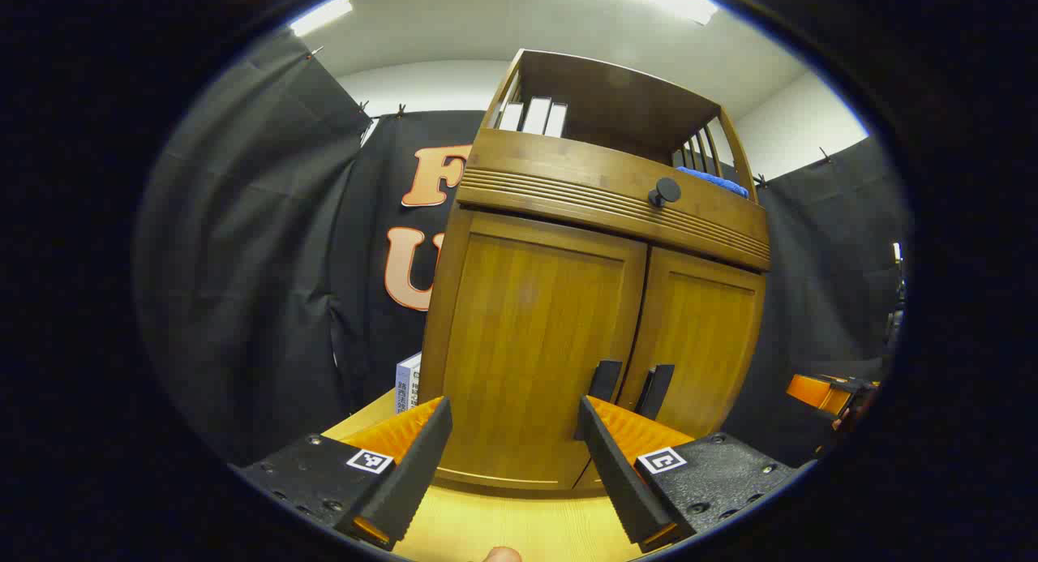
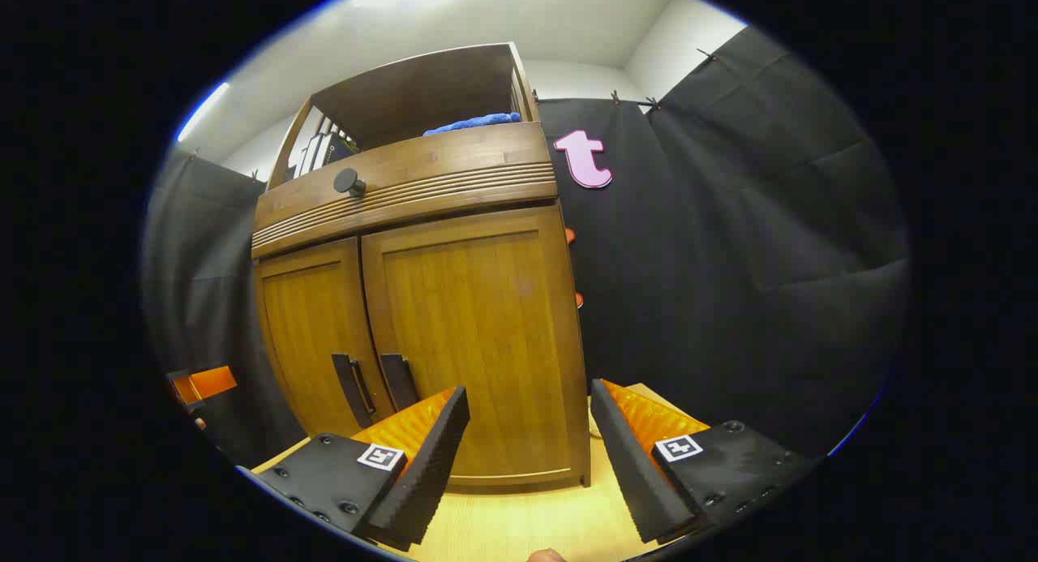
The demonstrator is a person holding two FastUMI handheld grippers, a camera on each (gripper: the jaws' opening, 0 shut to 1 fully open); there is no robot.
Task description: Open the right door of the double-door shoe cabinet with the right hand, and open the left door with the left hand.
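A brown wooden shoe cabinet (image 1: 568, 189) stands on a light wooden table, both doors closed. The left door (image 1: 527, 335) and right door (image 1: 697, 335) each carry a dark vertical handle at the middle seam: left handle (image 1: 604, 381), right handle (image 1: 655, 390). My left gripper (image 1: 512, 432) is open in front of the left door, a short way off. In the right gripper view the right door (image 2: 478, 327) faces my open right gripper (image 2: 529, 420), with the right handle (image 2: 399, 381) and left handle (image 2: 354, 389) to its left. Nothing is between either pair of fingers.
A drawer with a round dark knob (image 1: 665, 190) sits above the doors, and an open shelf holds white books (image 1: 534, 116) and a blue cloth (image 1: 714, 181). A white box (image 1: 408, 381) stands left of the cabinet. The other gripper (image 1: 823, 392) shows at far right.
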